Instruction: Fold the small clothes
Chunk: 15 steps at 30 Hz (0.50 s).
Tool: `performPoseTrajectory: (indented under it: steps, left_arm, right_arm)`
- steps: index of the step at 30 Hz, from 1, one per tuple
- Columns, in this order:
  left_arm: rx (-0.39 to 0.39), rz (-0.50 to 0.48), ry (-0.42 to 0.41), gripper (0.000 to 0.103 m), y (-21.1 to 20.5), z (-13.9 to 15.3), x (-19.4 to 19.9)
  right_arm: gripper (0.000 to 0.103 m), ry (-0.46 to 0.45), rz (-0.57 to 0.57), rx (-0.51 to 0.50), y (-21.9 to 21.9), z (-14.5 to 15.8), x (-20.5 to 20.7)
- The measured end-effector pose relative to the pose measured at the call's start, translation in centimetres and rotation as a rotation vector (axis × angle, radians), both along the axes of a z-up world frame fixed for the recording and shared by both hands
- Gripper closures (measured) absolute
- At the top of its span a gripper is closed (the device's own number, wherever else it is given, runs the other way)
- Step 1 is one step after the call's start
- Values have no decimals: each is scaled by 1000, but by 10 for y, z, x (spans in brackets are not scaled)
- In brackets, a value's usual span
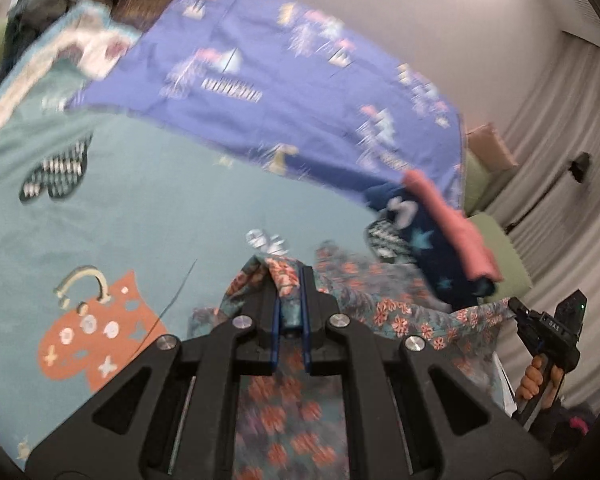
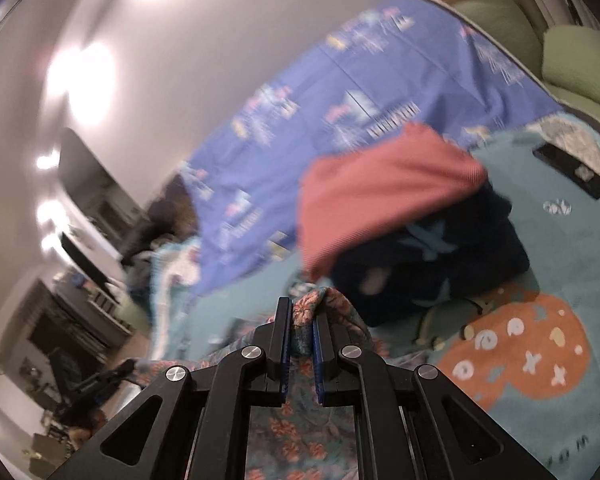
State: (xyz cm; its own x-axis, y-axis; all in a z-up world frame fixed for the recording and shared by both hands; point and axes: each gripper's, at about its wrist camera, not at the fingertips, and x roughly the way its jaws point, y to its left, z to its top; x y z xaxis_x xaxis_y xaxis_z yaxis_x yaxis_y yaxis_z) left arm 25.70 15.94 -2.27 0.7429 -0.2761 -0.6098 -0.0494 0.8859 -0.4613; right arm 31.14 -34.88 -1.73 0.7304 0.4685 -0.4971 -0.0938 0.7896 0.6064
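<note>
A teal garment with orange flowers (image 1: pixel 364 300) hangs between my two grippers above the bed. My left gripper (image 1: pixel 290 276) is shut on one bunched edge of it. My right gripper (image 2: pixel 302 312) is shut on another edge of the same floral garment (image 2: pixel 300 432). The right gripper also shows in the left wrist view (image 1: pixel 548 332), held in a hand at the far right. A pile of folded clothes lies beyond: a pink piece (image 2: pixel 380 192) on top of a dark blue one with light stars (image 2: pixel 440 256).
The bed has a teal cover (image 1: pixel 140 220) with orange patches and a blue patterned sheet (image 1: pixel 280 80) behind. A dark flat device (image 2: pixel 568 176) lies on the cover. Green cushions (image 2: pixel 572 56) and curtains stand at the far side. Both views are blurred.
</note>
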Motion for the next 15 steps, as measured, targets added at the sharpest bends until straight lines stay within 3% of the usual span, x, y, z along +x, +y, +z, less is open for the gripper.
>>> performPoseTrajectory:
  steps: [7,11,13,15]
  left_arm:
    - [-60,-10,161,93,6,-63,44]
    - [-122,9,162,89,13,-67,38]
    - [-104,32,146,68,14,-57,30]
    - [-87,59,121,52,16,-45,21]
  right_arm:
    - [95,142,-29,-42,2,-61,47]
    - [92,201,-35,-26,-4,-77,49]
    - [85,213,-48,-12,-8,-75,42]
    - [71,214,-68,-6,-13,-69,27]
